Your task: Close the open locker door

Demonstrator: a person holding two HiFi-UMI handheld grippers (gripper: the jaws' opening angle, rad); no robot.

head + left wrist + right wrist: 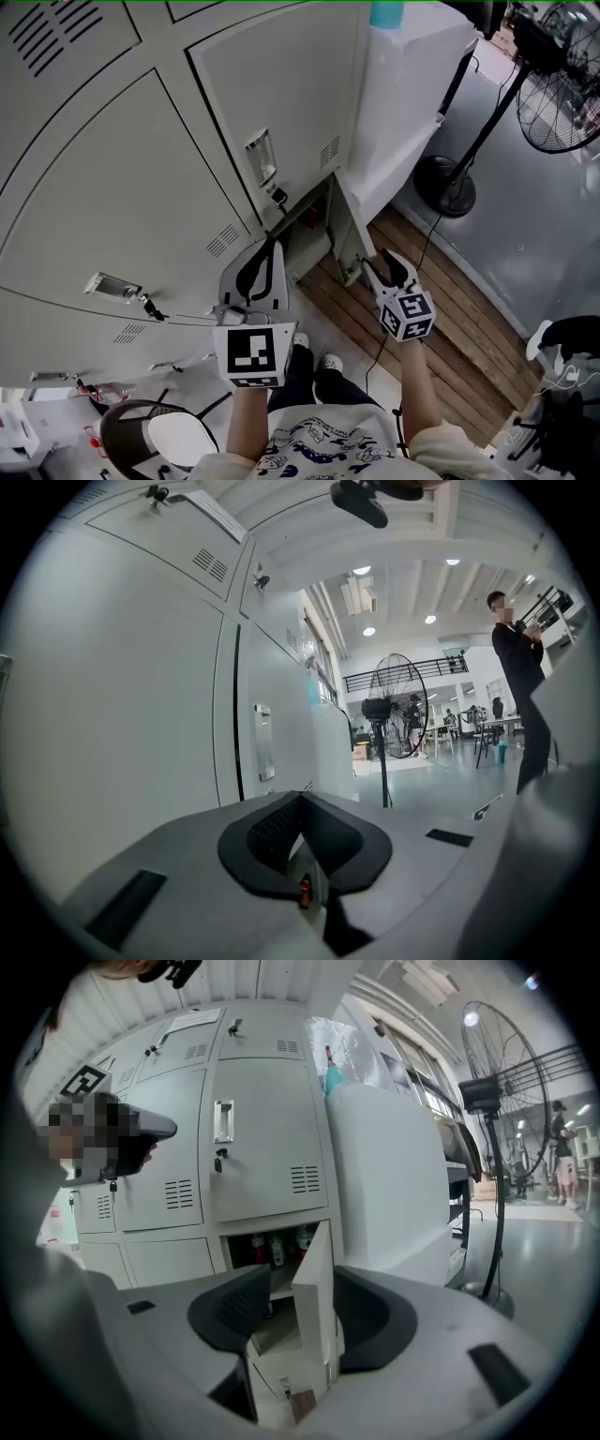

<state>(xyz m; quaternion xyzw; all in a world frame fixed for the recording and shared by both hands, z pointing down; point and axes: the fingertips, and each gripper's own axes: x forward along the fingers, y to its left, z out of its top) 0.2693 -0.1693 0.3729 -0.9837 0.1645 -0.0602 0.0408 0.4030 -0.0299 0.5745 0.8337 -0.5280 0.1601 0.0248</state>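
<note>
The grey locker door (pixel 349 228) stands open at the bottom right of the locker bank and swings out toward me. Behind it, the open compartment (pixel 267 1246) holds a few small bottles. My right gripper (pixel 391 263) is low beside the door's free edge with its jaws open. In the right gripper view the door (pixel 317 1288) stands edge-on between the two pads, with a gap on its left side. My left gripper (pixel 275 243) hangs in front of the lockers to the left of the opening. Its fingertips meet and hold nothing (pixel 300 797).
A white cabinet (pixel 412 94) adjoins the lockers on the right. A pedestal fan (pixel 562 84) stands on a round base (pixel 445 186) past it. Wooden boards (pixel 422 309) lie under the door. Keys (pixel 278 197) hang from the locker above. A person (pixel 520 658) stands far off, and a chair (pixel 150 441) is behind me.
</note>
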